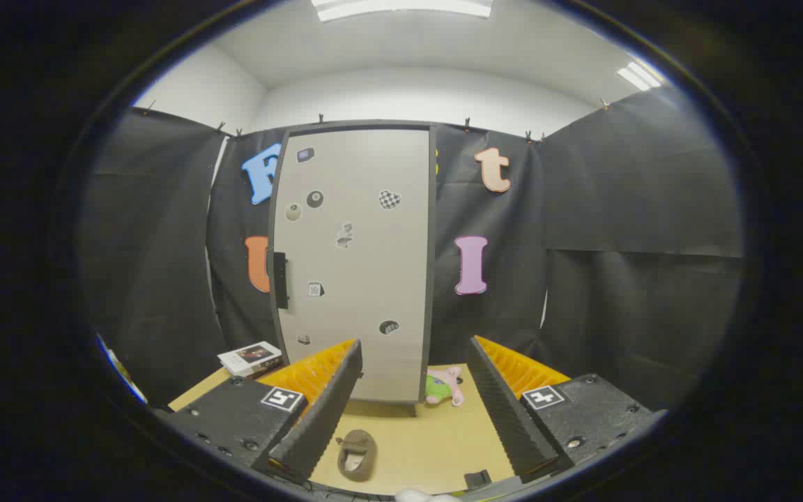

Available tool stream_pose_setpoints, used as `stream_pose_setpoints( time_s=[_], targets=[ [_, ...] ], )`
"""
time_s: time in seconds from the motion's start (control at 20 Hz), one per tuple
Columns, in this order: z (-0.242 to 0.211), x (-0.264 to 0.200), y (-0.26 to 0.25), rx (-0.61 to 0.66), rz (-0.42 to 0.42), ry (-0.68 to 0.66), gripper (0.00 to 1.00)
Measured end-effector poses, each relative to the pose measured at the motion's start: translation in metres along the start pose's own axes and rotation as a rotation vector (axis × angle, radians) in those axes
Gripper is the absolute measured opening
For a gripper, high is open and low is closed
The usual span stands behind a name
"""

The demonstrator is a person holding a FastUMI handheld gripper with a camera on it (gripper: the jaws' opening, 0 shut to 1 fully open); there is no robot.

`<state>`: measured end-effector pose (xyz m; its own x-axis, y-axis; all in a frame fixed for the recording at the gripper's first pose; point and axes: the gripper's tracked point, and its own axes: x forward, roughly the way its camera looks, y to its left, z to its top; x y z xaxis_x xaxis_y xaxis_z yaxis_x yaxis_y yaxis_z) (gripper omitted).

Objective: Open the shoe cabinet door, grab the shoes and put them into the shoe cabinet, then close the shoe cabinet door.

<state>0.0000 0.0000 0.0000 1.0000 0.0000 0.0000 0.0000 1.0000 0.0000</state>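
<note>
I judge I'm at the first step: the cabinet [356, 265] stands shut at my twelve o'clock, so the next move calls for reaching its dark handle [280, 280] on the door's left edge, about eleven o'clock, and pulling. My fingers [415, 411] are spread wide and hold nothing. The brown shoe [355, 454] lies on the surface [429, 439] between them, near the left one, well short of the cabinet.
</note>
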Motion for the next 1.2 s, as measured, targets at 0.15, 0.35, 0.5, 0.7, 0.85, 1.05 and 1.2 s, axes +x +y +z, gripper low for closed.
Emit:
stream_pose_setpoints(
  time_s=[0.15,0.35,0.5,0.7,0.85,1.05,1.2],
  targets=[
    [-0.003,0.002,0.002,-0.007,-0.008,0.003,0.99],
    [-0.004,0.005,0.01,-0.002,-0.004,0.006,0.99],
    [-0.005,0.007,0.017,-0.006,0.0,0.007,0.99],
    [-0.006,0.015,0.031,0.0,0.014,0.007,0.99],
    [-0.005,0.035,0.045,0.015,0.023,0.007,0.99],
    [-0.001,0.075,0.088,0.038,0.076,0.009,0.99],
    [-0.003,0.111,0.131,0.026,0.144,0.027,0.99]
  ],
)
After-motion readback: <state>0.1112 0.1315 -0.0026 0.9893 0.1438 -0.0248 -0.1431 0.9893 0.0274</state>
